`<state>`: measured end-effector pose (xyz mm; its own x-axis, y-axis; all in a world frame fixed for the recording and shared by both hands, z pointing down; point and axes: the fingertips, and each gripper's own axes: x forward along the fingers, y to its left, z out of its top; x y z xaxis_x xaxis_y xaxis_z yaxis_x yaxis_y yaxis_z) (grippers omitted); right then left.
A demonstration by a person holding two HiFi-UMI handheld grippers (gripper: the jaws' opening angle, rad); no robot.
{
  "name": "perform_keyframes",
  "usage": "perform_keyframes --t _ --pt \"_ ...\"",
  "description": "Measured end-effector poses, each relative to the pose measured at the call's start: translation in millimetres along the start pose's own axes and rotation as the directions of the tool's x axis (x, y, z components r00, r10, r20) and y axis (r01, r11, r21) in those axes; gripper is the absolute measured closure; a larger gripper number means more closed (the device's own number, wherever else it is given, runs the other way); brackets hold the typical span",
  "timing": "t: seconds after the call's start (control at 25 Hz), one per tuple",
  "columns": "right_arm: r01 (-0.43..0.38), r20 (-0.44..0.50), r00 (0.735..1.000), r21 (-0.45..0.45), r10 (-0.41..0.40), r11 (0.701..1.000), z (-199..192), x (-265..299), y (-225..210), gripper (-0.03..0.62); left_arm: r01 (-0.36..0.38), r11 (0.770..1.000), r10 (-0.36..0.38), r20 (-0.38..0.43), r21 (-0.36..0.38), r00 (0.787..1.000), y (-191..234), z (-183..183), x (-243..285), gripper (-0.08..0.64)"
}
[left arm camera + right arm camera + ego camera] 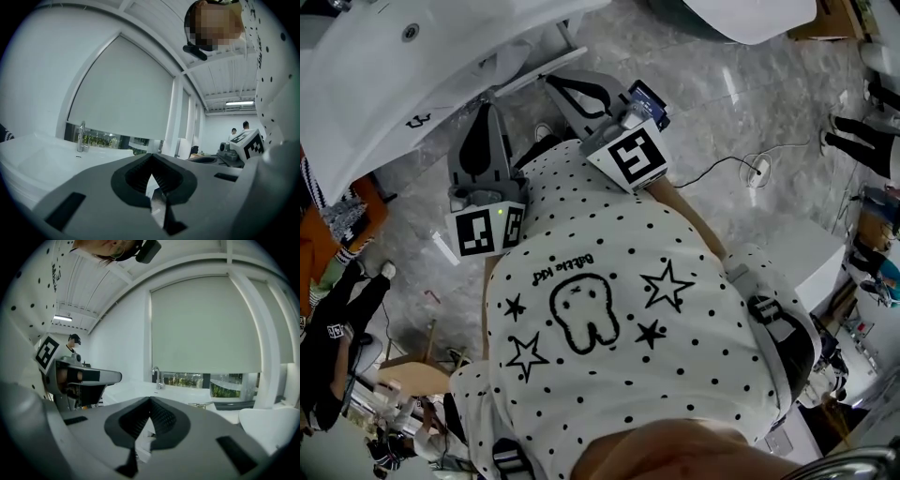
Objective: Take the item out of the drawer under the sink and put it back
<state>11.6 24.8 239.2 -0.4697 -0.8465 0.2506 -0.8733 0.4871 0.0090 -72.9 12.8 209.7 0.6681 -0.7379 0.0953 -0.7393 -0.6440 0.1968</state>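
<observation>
Neither the drawer nor the item shows in any view. In the head view the white sink counter lies at the upper left, just beyond both grippers. My left gripper points at the counter's edge, its jaws together and empty. My right gripper sits beside it to the right, also shut on nothing. In the left gripper view the left gripper faces the basin and its chrome tap. The right gripper looks over the same counter toward the tap, with the left gripper's body at its left.
The floor is grey marble, with a cable and plug to the right. A white boxy unit stands at the right and a white fixture at the top. Other people stand at the left and far off.
</observation>
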Motion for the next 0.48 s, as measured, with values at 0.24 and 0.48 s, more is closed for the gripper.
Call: perform_keyframes --t 0.24,0.48 --pt "-0.002 0.006 1.000 -0.010 0.002 1.000 0.3 -0.3 0.1 0.581 0.006 1.000 -0.006 0.014 0.001 1.000 -2.6 4.7 2.6 0.555" --pt "-0.028 0.006 1.000 -0.009 0.028 1.000 0.2 2.2 2.6 0.581 0.014 1.000 -0.014 -0.005 0.006 1.000 -2.6 0.9 2.8 0.555"
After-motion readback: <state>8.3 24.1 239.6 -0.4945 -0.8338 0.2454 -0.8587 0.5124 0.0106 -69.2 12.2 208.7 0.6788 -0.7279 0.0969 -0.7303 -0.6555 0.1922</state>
